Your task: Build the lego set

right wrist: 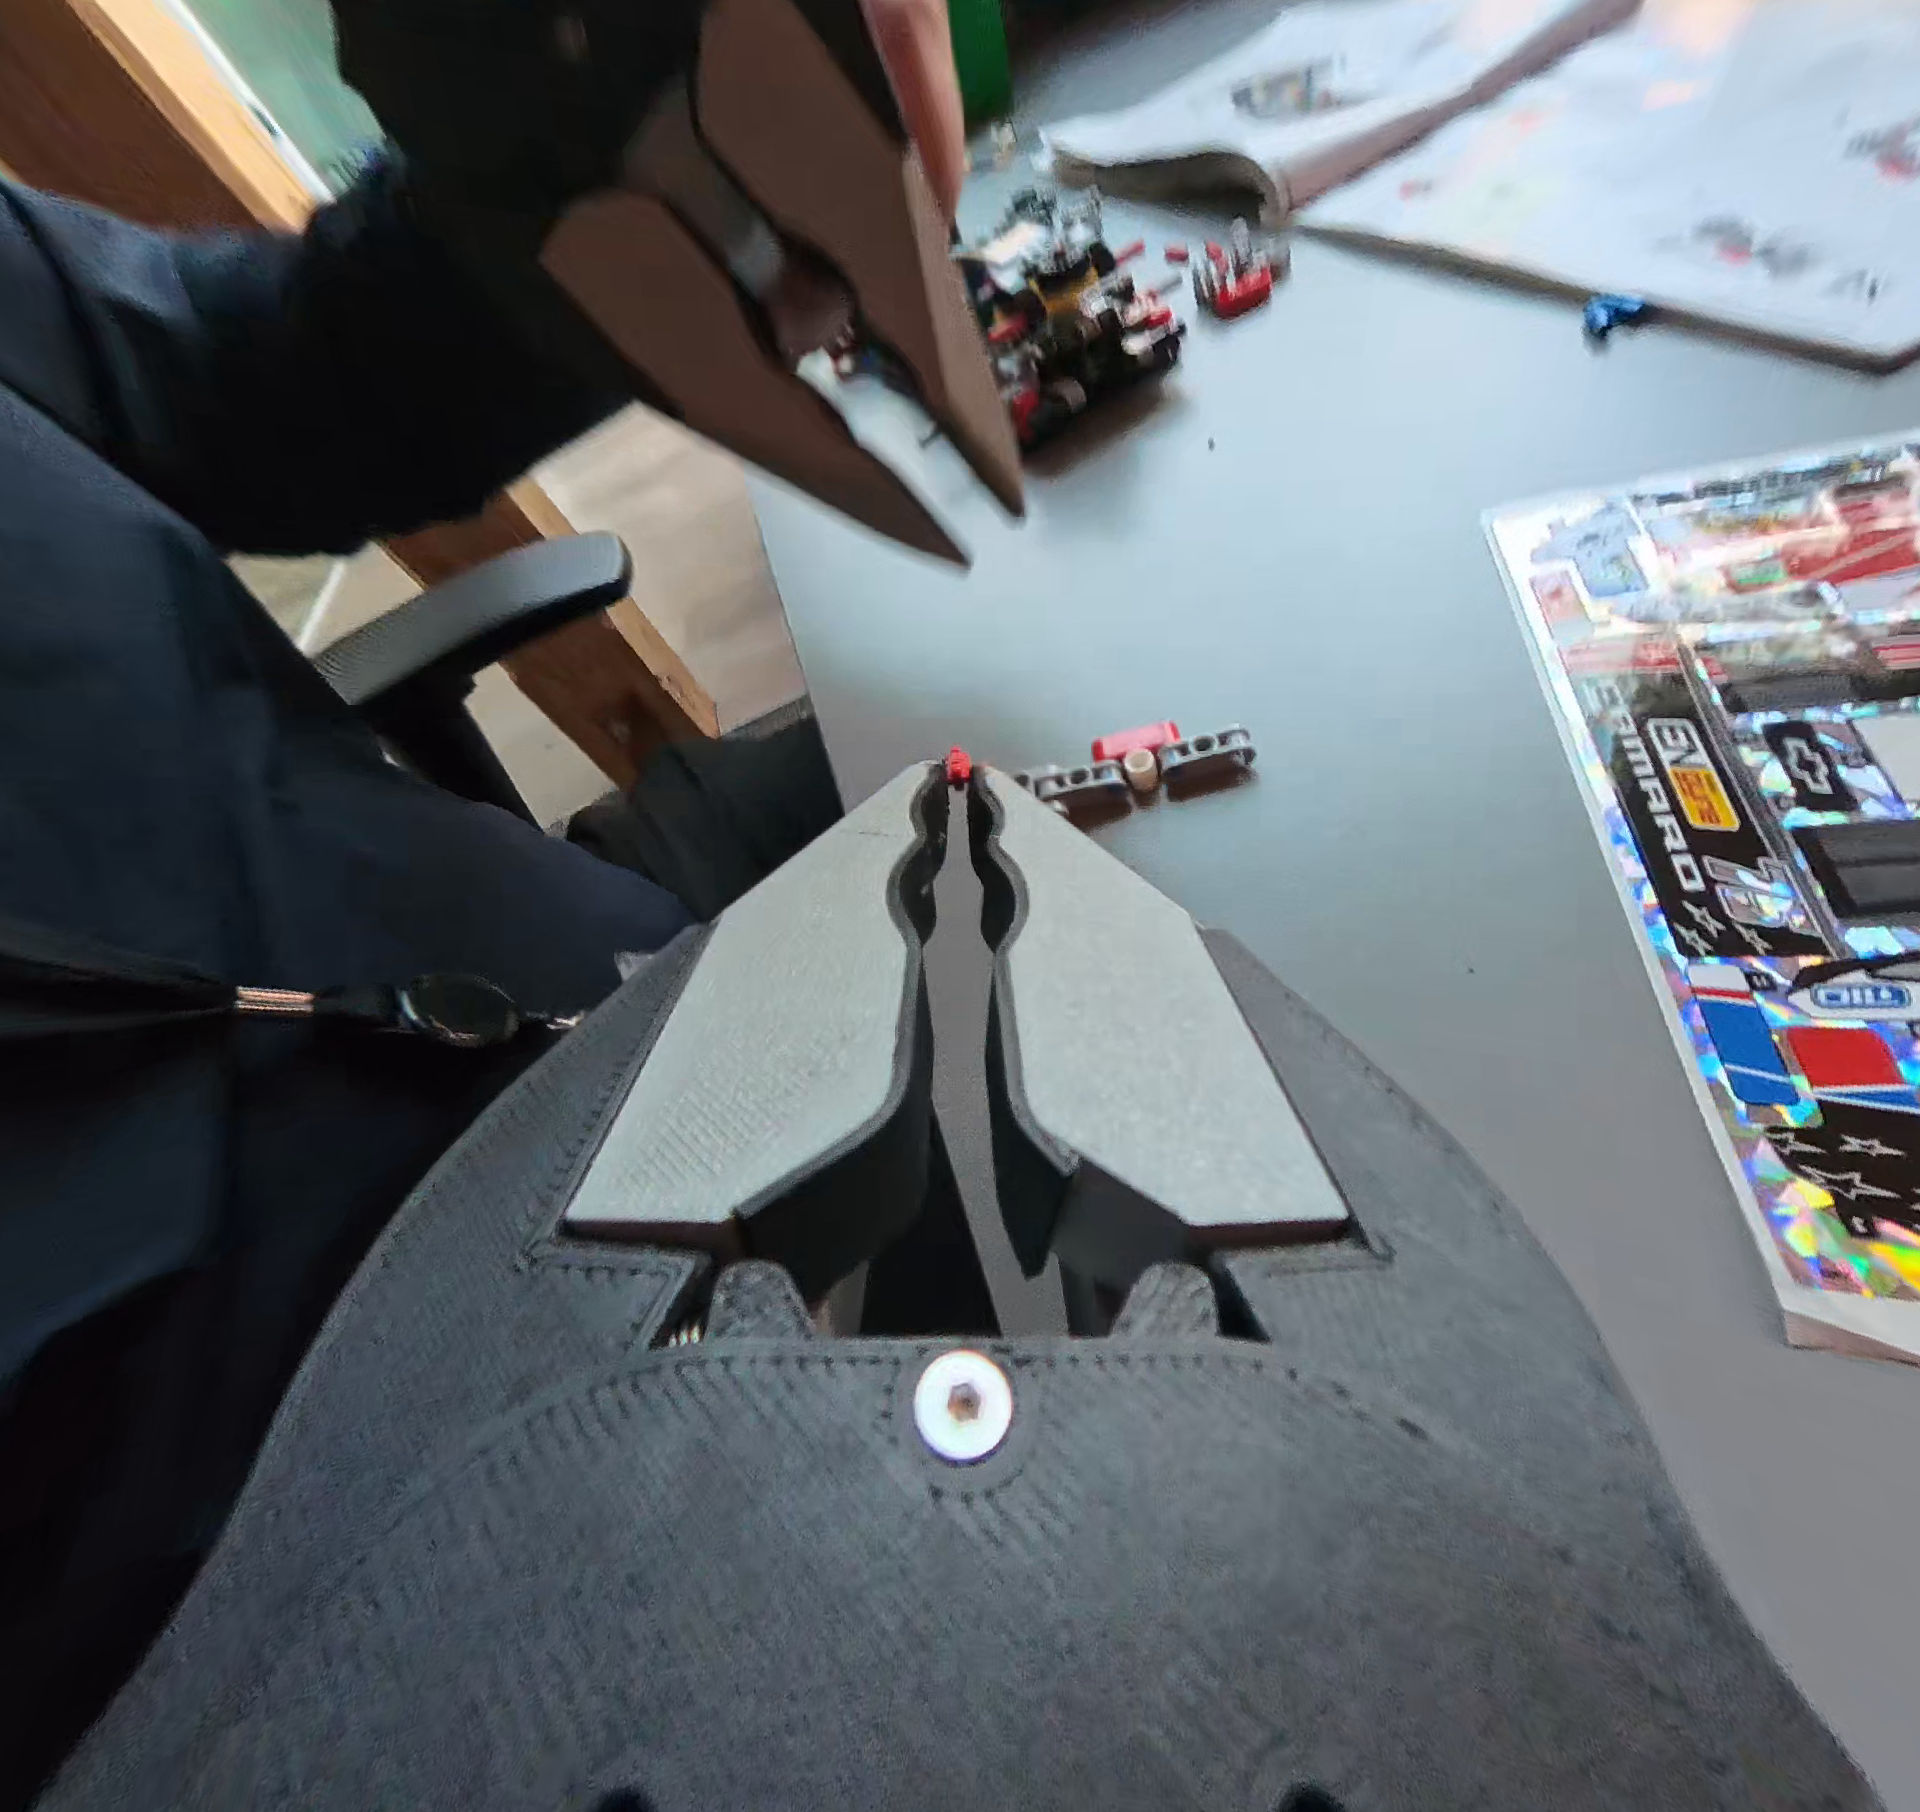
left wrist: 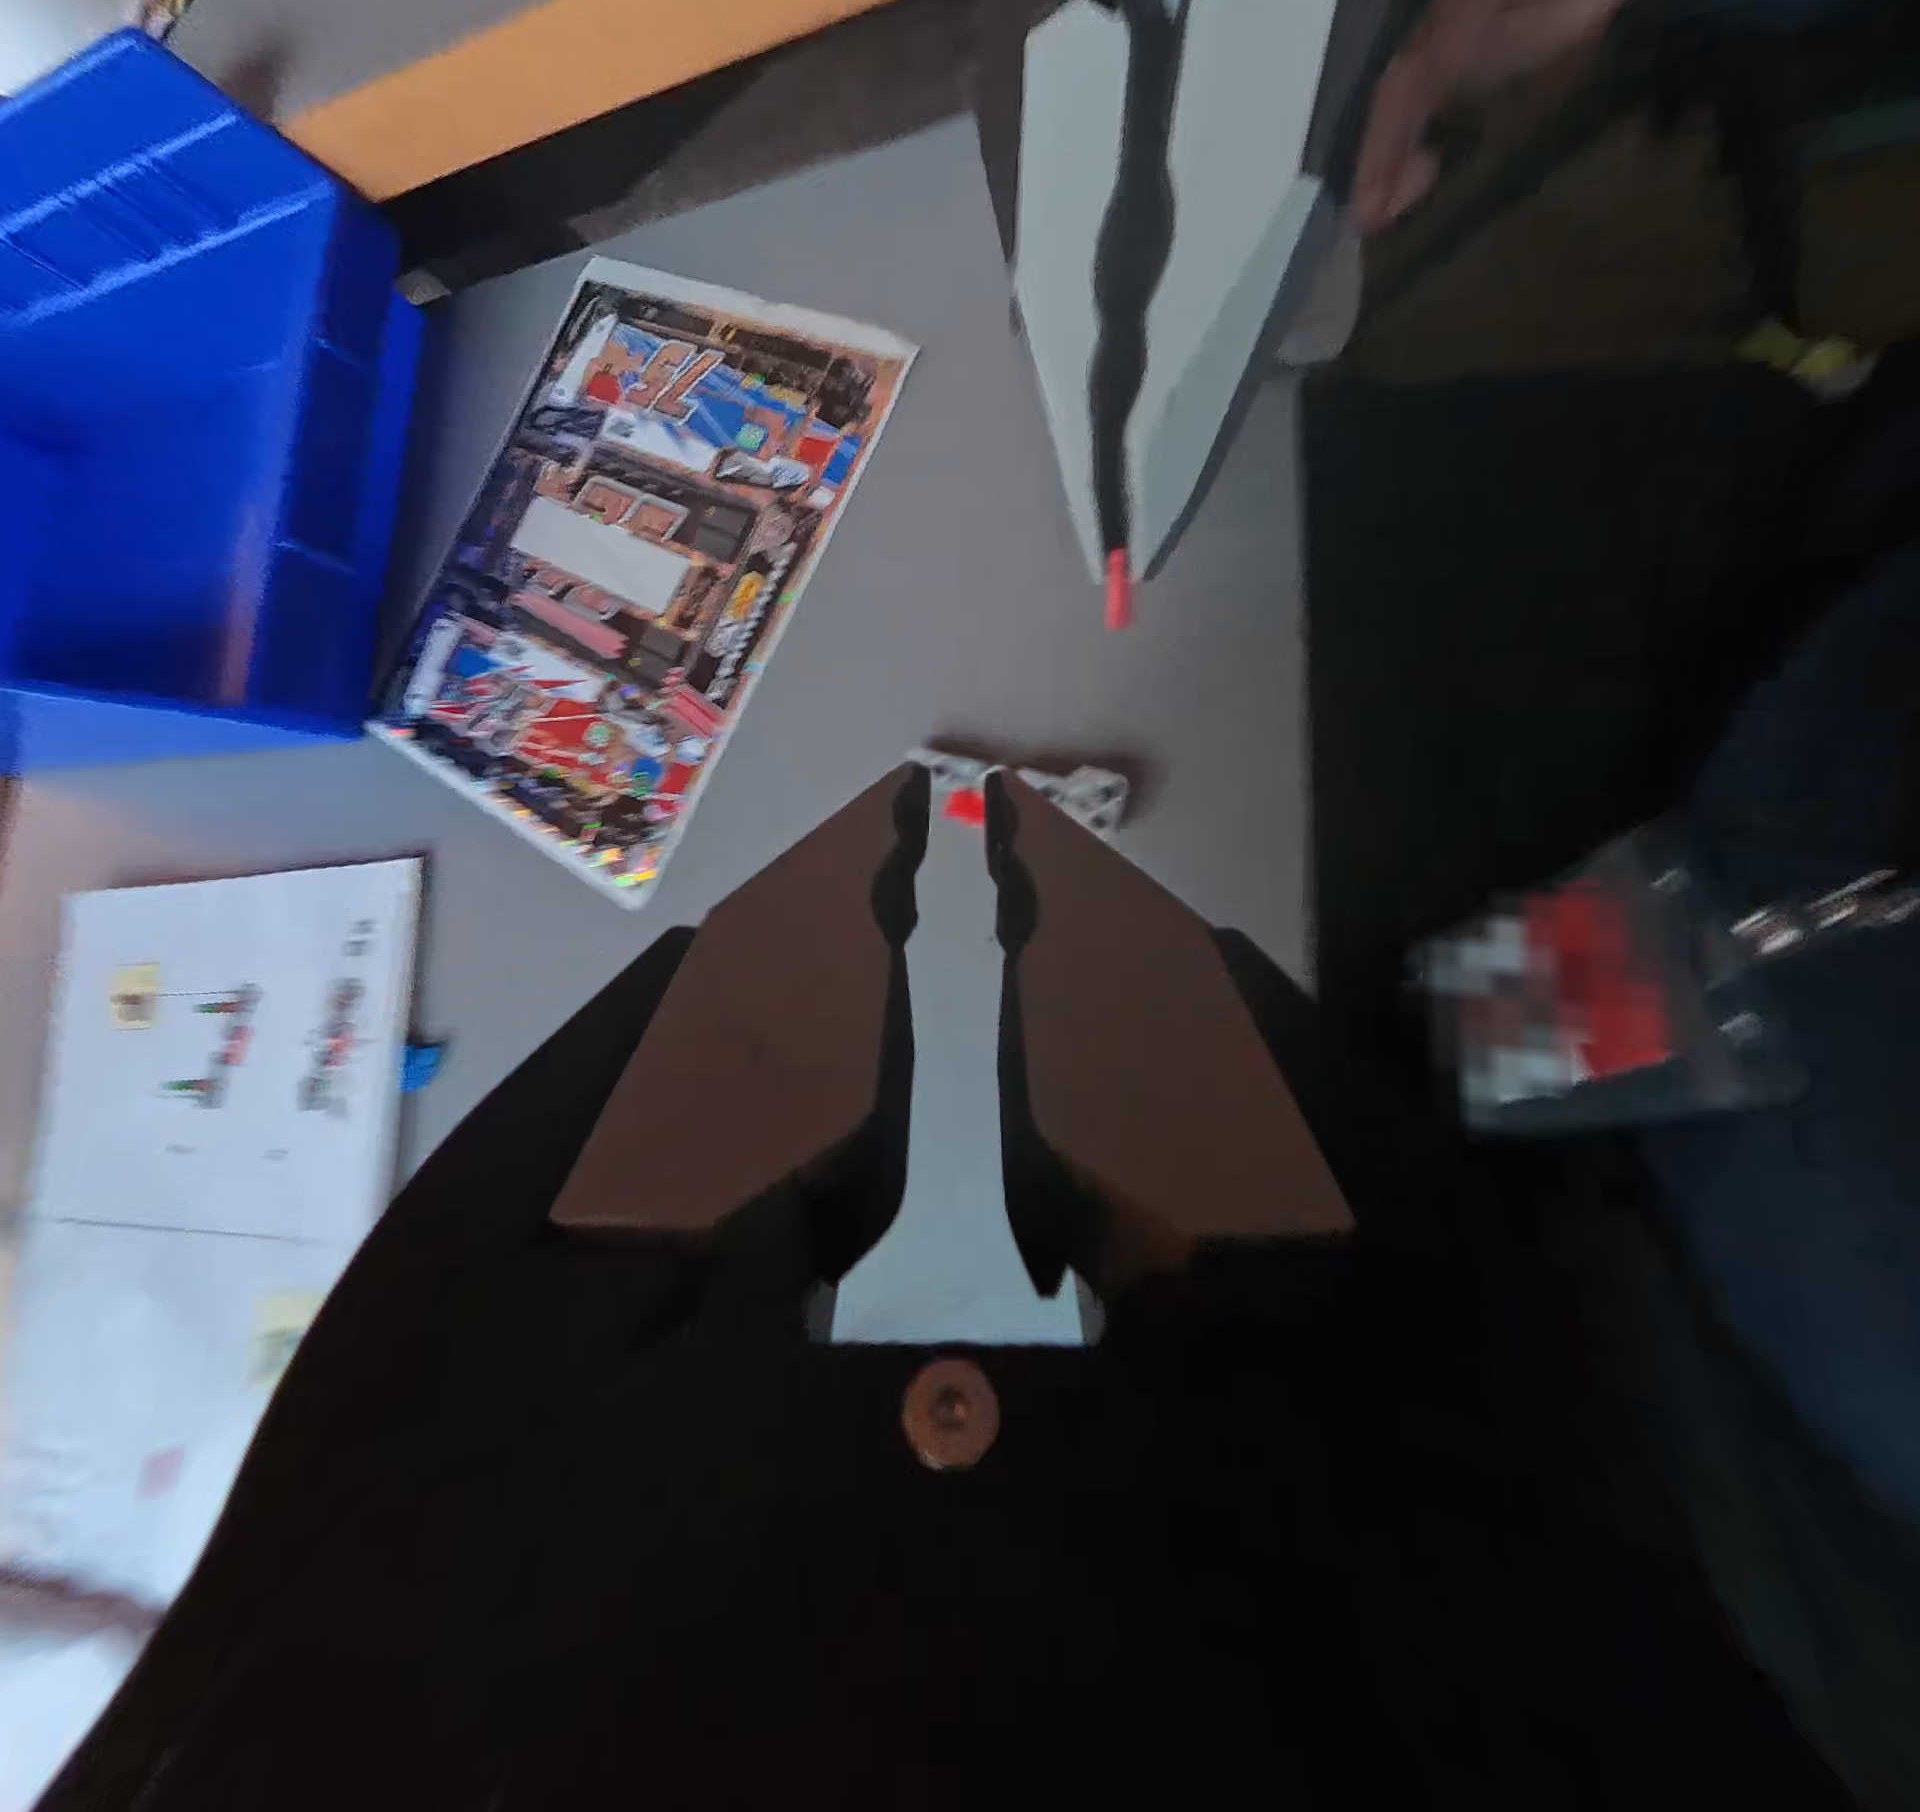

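We are at a grey table (right wrist: 1299,619) with a sticker sheet (right wrist: 1766,879) lying flat on it, and we place everything else from that sheet. On its near side, toward the table edge, lies a short row of building pieces (right wrist: 1143,775): grey beams, a tan bush and a red piece, end to end. Beyond the sheet stands a dark, half-built model (right wrist: 1070,308), and past that lie open instruction booklets (right wrist: 1558,152). A blue bin (left wrist: 156,360) sits against the sheet's far side in the left wrist view.

Our right gripper (right wrist: 958,773) is closed on a small red pin (right wrist: 956,765), both tips pressing it at the very end, so most of the pin sticks out free. It hovers just beside the row of pieces.

Our left gripper (left wrist: 954,788) is slightly parted and hangs above the same row. Red (left wrist: 964,806) shows in its gap, but through the blur we cannot tell whether the tips grip it.
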